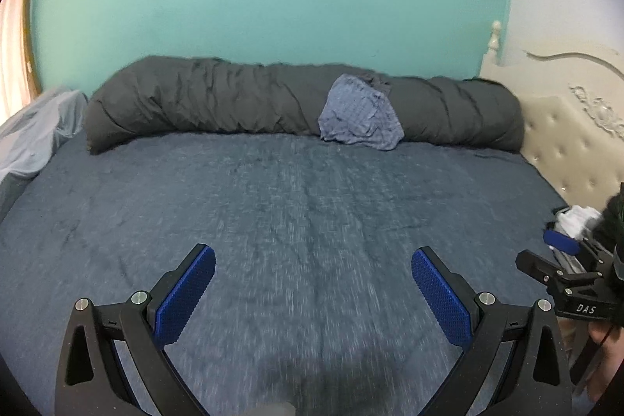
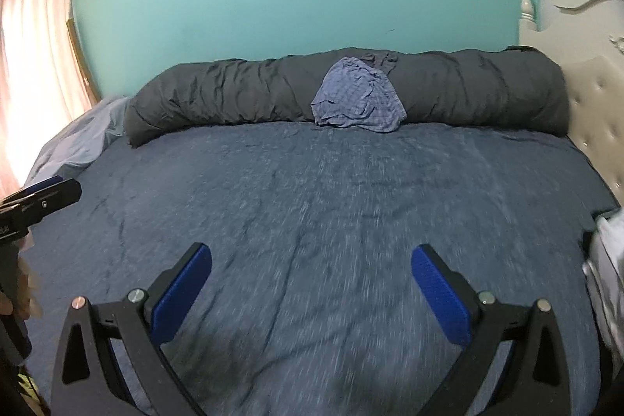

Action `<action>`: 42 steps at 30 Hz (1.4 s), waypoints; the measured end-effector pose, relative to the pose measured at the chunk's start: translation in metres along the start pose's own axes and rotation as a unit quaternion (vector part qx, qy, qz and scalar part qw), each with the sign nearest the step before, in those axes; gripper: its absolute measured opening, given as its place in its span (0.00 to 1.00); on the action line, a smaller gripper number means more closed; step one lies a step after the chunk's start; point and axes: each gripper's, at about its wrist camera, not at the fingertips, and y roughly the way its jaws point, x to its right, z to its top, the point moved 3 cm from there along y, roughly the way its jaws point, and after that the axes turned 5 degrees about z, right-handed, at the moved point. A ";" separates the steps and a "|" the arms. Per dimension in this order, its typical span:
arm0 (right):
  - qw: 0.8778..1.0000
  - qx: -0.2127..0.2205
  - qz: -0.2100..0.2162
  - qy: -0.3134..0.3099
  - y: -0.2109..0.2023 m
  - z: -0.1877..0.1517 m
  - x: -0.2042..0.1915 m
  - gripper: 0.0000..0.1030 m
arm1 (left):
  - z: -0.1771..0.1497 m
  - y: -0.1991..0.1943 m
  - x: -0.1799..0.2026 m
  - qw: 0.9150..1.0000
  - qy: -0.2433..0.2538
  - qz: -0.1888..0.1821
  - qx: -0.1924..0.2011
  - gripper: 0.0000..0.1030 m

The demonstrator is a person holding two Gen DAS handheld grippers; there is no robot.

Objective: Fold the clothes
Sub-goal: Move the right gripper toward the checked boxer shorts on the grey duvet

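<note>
Both grippers, left (image 1: pixel 313 262) and right (image 2: pixel 312 260), are held wide apart with nothing between them. The crumpled checked garment (image 1: pixel 360 112) is seen leaning against the rolled grey duvet (image 1: pixel 202 100), well beyond them. It is judged light and limp; an outer edge should be pinched.

One crumpled blue checked garment (image 1: pixel 360 114) (image 2: pixel 357 96), one rolled grey duvet (image 1: pixel 218 100) (image 2: pixel 241 92), one bed (image 1: pixel 273 205) (image 2: pixel 312 190) — and two claws: left claw (image 1: pixel 313 293), right claw (image 2: pixel 311 293).
</note>
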 end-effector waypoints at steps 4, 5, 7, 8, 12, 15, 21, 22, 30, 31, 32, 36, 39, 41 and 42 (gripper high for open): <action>1.000 -0.005 -0.015 -0.007 0.045 0.028 0.021 1.00 | 0.020 0.042 0.009 1.000 0.002 -0.004 -0.019 1.00; 1.000 -0.009 -0.018 -0.005 0.057 0.035 0.027 1.00 | 0.025 0.051 0.010 1.000 0.002 -0.004 -0.023 1.00; 1.000 -0.014 -0.023 -0.001 0.078 0.047 0.038 1.00 | 0.035 0.068 0.011 1.000 0.001 -0.005 -0.031 1.00; 1.000 -0.017 -0.025 0.000 0.087 0.053 0.043 1.00 | 0.040 0.077 0.012 0.999 -0.001 -0.006 -0.035 1.00; 0.999 -0.027 -0.027 0.002 0.128 0.080 0.061 1.00 | 0.063 0.118 0.010 0.998 -0.011 -0.009 -0.053 1.00; 0.999 -0.032 -0.032 0.014 0.157 0.098 0.080 0.99 | 0.076 0.148 0.008 0.998 -0.013 -0.003 -0.058 1.00; 0.998 -0.046 -0.035 0.016 0.223 0.130 0.115 0.97 | 0.094 0.214 0.000 0.997 -0.034 0.005 -0.076 1.00; 0.998 -0.051 -0.039 0.014 0.236 0.134 0.120 0.97 | 0.096 0.224 -0.001 0.996 -0.037 0.007 -0.079 1.00; 0.995 -0.088 -0.050 0.023 0.332 0.155 0.147 0.81 | 0.105 0.305 -0.014 0.992 -0.061 0.022 -0.106 1.00; 0.994 -0.094 -0.054 0.024 0.344 0.157 0.151 0.79 | 0.106 0.313 -0.017 0.992 -0.062 0.022 -0.108 1.00; 0.993 -0.097 -0.057 0.022 0.356 0.159 0.154 0.76 | 0.106 0.321 -0.018 0.992 -0.062 0.021 -0.111 1.00; 0.993 -0.101 -0.062 0.022 0.390 0.165 0.167 0.75 | 0.105 0.345 -0.024 0.991 -0.062 0.015 -0.119 1.00; 0.992 -0.098 -0.071 0.026 0.413 0.173 0.178 0.74 | 0.102 0.356 -0.030 0.991 -0.066 0.012 -0.112 1.00; 0.992 -0.093 -0.077 0.032 0.427 0.179 0.184 0.74 | 0.096 0.365 -0.034 0.990 -0.071 0.011 -0.120 1.00; 0.992 -0.094 -0.079 0.031 0.433 0.182 0.186 0.74 | 0.091 0.368 -0.036 0.989 -0.075 0.010 -0.125 1.00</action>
